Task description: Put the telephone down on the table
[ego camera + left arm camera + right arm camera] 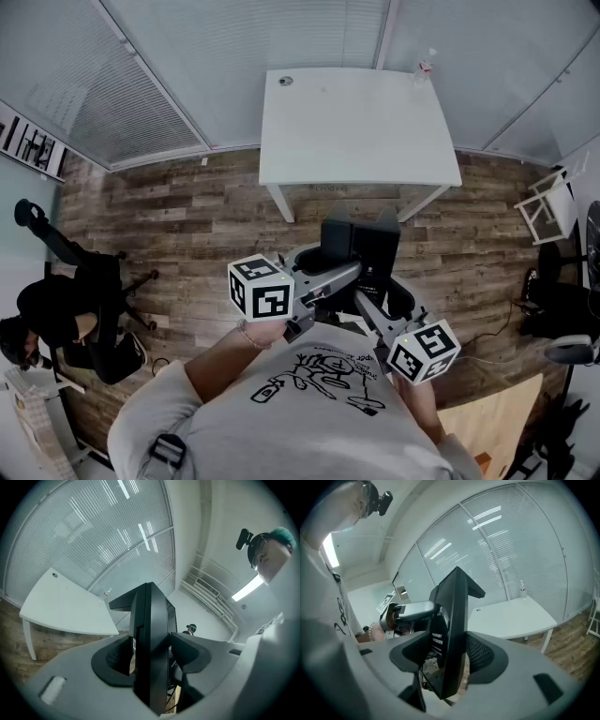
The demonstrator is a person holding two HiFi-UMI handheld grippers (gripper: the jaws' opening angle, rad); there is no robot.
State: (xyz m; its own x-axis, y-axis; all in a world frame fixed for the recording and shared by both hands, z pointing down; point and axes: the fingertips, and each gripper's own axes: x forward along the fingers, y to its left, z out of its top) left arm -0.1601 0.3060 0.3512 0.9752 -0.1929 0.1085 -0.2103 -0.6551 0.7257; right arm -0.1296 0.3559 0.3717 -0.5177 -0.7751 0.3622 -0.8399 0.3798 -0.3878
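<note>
White table (356, 122) ahead — telephone (364, 246) edge-on in left tongs (149, 656), right tongs (450, 656); face hidden.

An office: slatted blinds (141, 84) cover glass walls along the frame's top. A white worktop (356, 122) stands at upper centre on a plank floor (187, 216). A black swivel chair (103, 277) sits at left, and a strip light (248, 588) hangs overhead.

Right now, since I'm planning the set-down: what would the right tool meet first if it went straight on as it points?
The right tool is shut on the telephone, which fills its line. Past it, probably open floor short of the white table; depth is unclear.
</note>
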